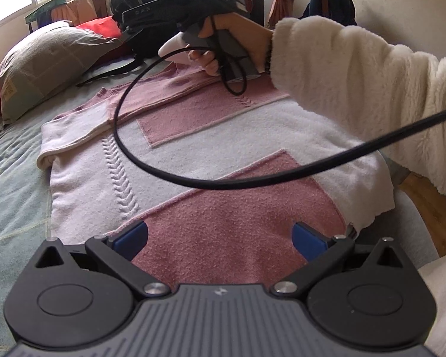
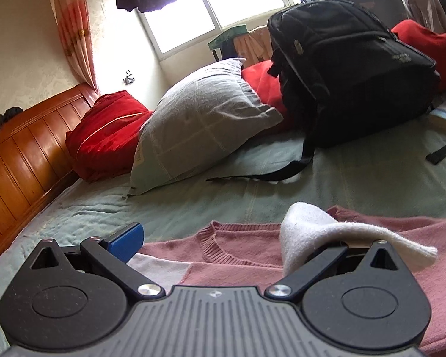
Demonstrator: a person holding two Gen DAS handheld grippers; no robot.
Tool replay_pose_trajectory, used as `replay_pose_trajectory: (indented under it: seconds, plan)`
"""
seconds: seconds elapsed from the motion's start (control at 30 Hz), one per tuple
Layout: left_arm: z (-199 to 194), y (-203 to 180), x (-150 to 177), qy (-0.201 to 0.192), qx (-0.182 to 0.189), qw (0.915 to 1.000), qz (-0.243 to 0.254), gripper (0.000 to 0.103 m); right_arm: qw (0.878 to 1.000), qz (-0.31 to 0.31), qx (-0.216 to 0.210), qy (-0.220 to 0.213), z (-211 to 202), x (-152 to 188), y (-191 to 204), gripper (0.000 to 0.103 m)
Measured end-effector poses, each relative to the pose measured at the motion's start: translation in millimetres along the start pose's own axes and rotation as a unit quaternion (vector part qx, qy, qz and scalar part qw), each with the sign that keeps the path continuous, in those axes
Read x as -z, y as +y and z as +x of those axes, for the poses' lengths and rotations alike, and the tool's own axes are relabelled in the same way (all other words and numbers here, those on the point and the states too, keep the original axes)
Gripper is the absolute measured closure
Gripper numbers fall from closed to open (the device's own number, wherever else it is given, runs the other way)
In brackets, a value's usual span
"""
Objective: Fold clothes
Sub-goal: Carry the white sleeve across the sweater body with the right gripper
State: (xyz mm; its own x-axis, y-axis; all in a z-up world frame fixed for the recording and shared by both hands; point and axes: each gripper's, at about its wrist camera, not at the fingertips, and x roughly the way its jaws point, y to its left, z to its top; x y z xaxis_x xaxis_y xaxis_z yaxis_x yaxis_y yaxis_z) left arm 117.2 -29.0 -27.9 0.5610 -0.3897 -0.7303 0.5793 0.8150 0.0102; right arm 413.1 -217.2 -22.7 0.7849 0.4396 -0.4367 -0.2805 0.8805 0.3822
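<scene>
Both tongs apart: left gripper (image 1: 220,239) over sweater (image 1: 193,160), right gripper (image 2: 223,242) by white cuff (image 2: 312,229) (draped, ungripped). Advice: clamp cuff fully, fold inward.

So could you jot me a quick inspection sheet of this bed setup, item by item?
Surface: bed sheet, green, slightly wrinkled.
Job's things: pink and white sweater lying flat, one sleeve folded across; white cuff draped over the right gripper's finger.
Clutter: black backpack, grey pillow, red bedding.
Grippers: left gripper open above the sweater; right gripper open.
Cables: black cable looping over the sweater.
Surroundings: wooden headboard, window, curtain.
</scene>
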Motion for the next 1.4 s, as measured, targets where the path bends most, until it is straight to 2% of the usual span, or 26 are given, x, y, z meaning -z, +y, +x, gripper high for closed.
replay_pose_trajectory:
  seconds: [0.2,0.47,0.63,0.73,0.87,0.93,1.07,1.27,1.4]
  plan:
    - [0,1,2,0.002,-0.002,1.0000,-0.004,0.001,1.000,-0.003,-0.005,0.028,17,17,1,0.000]
    - [-2,4,5,-0.001,0.004,1.0000,-0.008,0.001,0.994,0.063,-0.060,0.073,23,40,-26,0.000]
    - [0,3,5,-0.005,0.021,0.9998,-0.005,0.001,0.988,0.124,-0.067,0.056,4,39,-57,0.000]
    - [3,-2,6,-0.004,0.036,0.9994,0.003,0.001,0.988,0.143,-0.037,0.042,-1,33,-70,0.000]
    - [6,-5,9,-0.002,0.047,0.9989,0.004,0.001,0.985,0.169,-0.027,0.032,8,26,-78,0.000]
    - [7,-5,10,-0.001,0.046,0.9989,0.003,0.001,0.986,0.160,-0.029,0.029,13,24,-71,0.000]
    - [8,-4,11,0.002,0.042,0.9991,0.000,0.001,0.991,0.112,-0.060,0.032,25,18,-41,0.000]
    - [7,-5,11,0.000,0.042,0.9991,0.000,0.001,0.990,0.039,-0.115,0.072,40,18,3,0.000]
    - [6,-5,12,-0.001,0.046,0.9989,0.002,0.001,0.993,0.001,-0.089,0.072,36,17,13,0.000]
